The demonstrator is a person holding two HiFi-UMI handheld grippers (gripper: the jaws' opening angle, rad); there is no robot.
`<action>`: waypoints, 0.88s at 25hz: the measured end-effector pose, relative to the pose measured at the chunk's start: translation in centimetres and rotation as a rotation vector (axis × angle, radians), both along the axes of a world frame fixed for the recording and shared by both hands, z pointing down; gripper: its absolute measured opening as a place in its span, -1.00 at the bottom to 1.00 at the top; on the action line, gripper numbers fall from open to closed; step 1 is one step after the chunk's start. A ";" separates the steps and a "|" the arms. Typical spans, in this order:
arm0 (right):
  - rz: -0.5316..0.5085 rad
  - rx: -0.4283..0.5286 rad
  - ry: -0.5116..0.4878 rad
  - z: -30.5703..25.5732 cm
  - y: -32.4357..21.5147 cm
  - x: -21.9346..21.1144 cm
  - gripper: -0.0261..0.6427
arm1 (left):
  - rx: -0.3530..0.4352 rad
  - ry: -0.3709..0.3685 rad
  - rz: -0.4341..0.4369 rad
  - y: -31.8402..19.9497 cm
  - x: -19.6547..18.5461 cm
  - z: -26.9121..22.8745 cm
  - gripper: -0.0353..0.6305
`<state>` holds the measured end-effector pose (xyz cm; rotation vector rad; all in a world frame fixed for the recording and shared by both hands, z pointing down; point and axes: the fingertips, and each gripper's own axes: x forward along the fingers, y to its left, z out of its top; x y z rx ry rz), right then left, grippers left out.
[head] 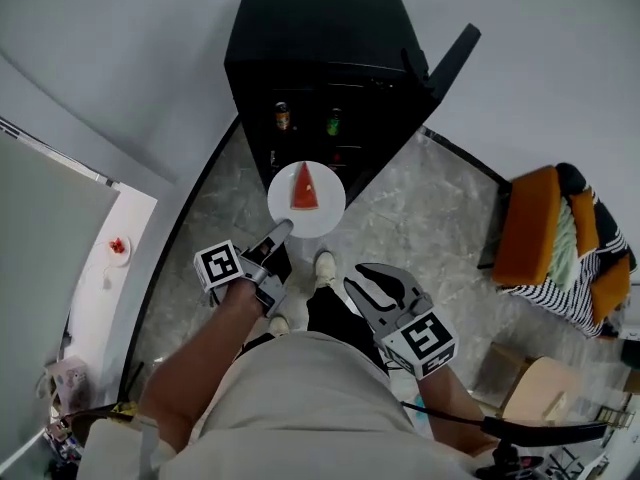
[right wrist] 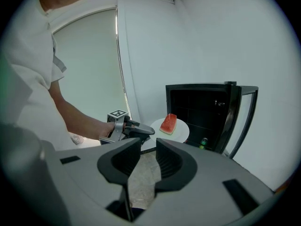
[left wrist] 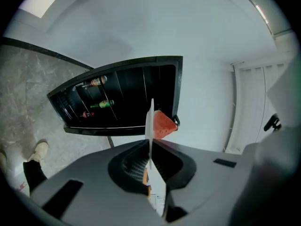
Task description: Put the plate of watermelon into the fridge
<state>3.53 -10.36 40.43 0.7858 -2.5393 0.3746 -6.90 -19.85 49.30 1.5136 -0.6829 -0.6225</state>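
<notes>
Plate [head: 325, 218] pinched at its 7 o'clock rim by left gripper [head: 281, 229], held before open fridge [head: 320, 28] at 12 o'clock | right gripper [head: 365, 290] spread, empty | risk: watermelon [head: 304, 188] could be slid off if plate is tilted by one-edge grip

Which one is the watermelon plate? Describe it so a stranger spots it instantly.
Start at the open black fridge against the wall. In front of it the left gripper holds a round white plate by its rim. Unlike the drinks inside, it carries one red watermelon wedge.
</notes>
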 end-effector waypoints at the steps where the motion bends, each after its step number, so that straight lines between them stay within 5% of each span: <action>1: -0.008 -0.005 0.000 0.1 -1.8 0.4 -0.59 | -0.005 0.000 -0.014 -1.9 0.2 0.5 -0.82; 8: -0.021 -0.067 0.013 2.2 -9.7 4.6 -0.59 | -0.043 -0.016 -0.105 -12.2 1.5 5.4 -0.82; 22: 0.007 -0.137 0.043 6.6 -16.4 9.8 -0.59 | -0.070 -0.108 -0.190 -26.7 2.9 14.3 -0.82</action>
